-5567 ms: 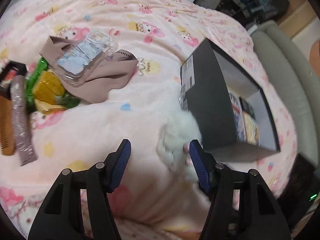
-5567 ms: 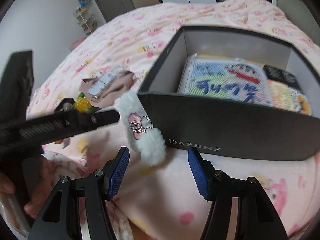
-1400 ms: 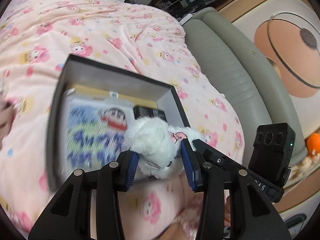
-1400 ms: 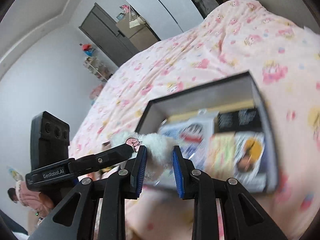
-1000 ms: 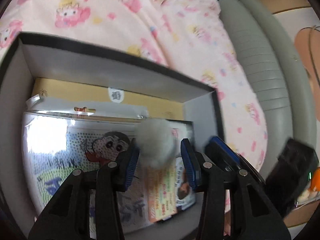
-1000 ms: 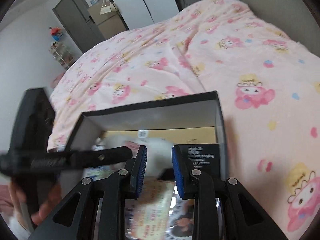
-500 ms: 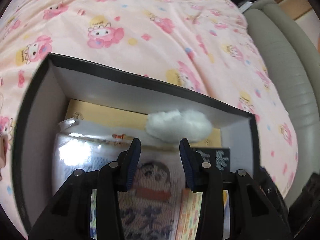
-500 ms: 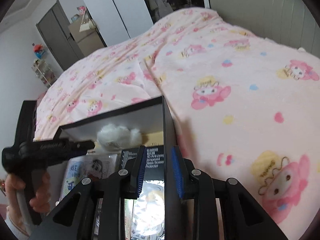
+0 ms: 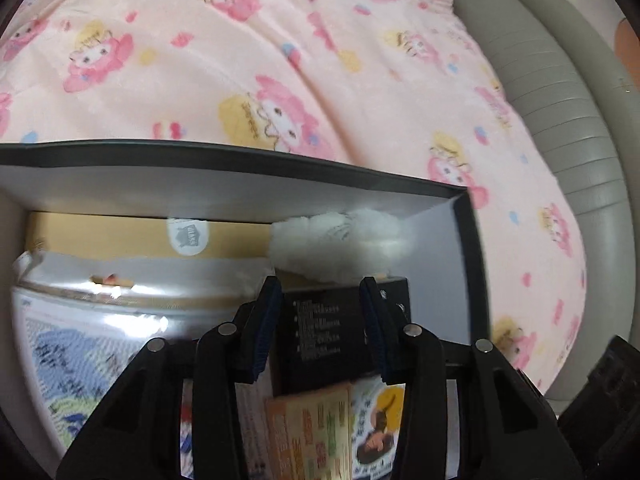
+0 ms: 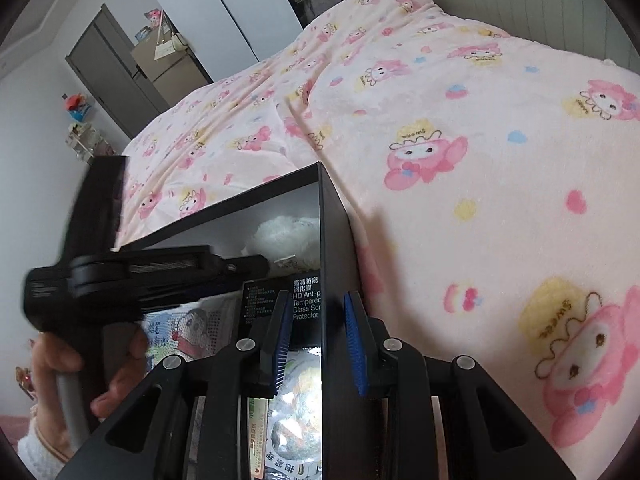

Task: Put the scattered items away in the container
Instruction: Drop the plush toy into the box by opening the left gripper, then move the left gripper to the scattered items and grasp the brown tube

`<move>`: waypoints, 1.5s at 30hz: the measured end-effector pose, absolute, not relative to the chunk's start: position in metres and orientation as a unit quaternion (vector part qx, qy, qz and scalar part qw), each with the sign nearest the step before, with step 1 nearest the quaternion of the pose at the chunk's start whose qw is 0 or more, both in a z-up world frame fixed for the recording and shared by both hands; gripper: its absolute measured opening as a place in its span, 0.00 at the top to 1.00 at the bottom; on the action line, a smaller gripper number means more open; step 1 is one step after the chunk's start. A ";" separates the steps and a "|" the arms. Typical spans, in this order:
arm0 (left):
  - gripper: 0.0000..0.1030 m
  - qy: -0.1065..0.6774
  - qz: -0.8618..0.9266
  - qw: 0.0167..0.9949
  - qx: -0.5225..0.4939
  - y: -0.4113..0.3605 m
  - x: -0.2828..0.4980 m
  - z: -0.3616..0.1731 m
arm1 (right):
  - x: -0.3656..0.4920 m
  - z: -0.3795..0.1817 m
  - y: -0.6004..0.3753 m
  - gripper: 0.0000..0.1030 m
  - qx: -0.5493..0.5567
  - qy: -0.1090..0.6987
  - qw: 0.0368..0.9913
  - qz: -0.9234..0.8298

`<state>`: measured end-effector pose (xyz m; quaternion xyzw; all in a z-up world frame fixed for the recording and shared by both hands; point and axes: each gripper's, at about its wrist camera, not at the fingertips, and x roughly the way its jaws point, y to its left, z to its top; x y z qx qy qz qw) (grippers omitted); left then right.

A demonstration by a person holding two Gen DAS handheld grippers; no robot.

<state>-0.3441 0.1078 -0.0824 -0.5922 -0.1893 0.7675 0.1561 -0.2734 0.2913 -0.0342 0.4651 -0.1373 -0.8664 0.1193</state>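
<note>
The white fluffy toy [image 9: 340, 244] lies inside the black box [image 9: 240, 188], in its far right corner, on a black screen-protector carton [image 9: 324, 332]. My left gripper [image 9: 319, 284] hangs open just in front of the toy, with nothing between its fingers. In the right wrist view the toy [image 10: 284, 236] shows behind the box's right wall [image 10: 336, 240]. My right gripper [image 10: 317, 296] is narrowly open and empty; its fingers stand either side of that wall from above, and I see no pad pressing on it. A hand [image 10: 120, 360] holds the left tool.
The box holds a large silver and blue cartoon packet [image 9: 80, 340] and an orange packet [image 9: 312, 432]. It sits on a pink cartoon blanket [image 9: 280, 60]. A grey padded headboard [image 9: 560, 100] runs along the right. A dark door [image 10: 112, 76] stands far off.
A second ago both grippers held the fluffy toy over the box. Both have let go, and it now rests in the far right corner. The left gripper has moved closer to it.
</note>
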 end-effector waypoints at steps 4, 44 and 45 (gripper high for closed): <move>0.56 -0.127 0.816 0.165 -0.538 0.103 -0.303 -0.040 | -0.252 -0.014 0.277 0.76 0.436 -0.090 0.101 -0.889; 0.43 -0.058 0.907 0.048 -0.414 -0.090 -0.006 0.056 | -0.027 0.078 0.076 0.46 0.373 0.034 0.202 -0.905; 0.43 -0.076 0.905 0.032 -0.418 -0.108 -0.003 0.049 | -0.029 0.075 0.062 0.46 0.376 0.043 0.216 -0.900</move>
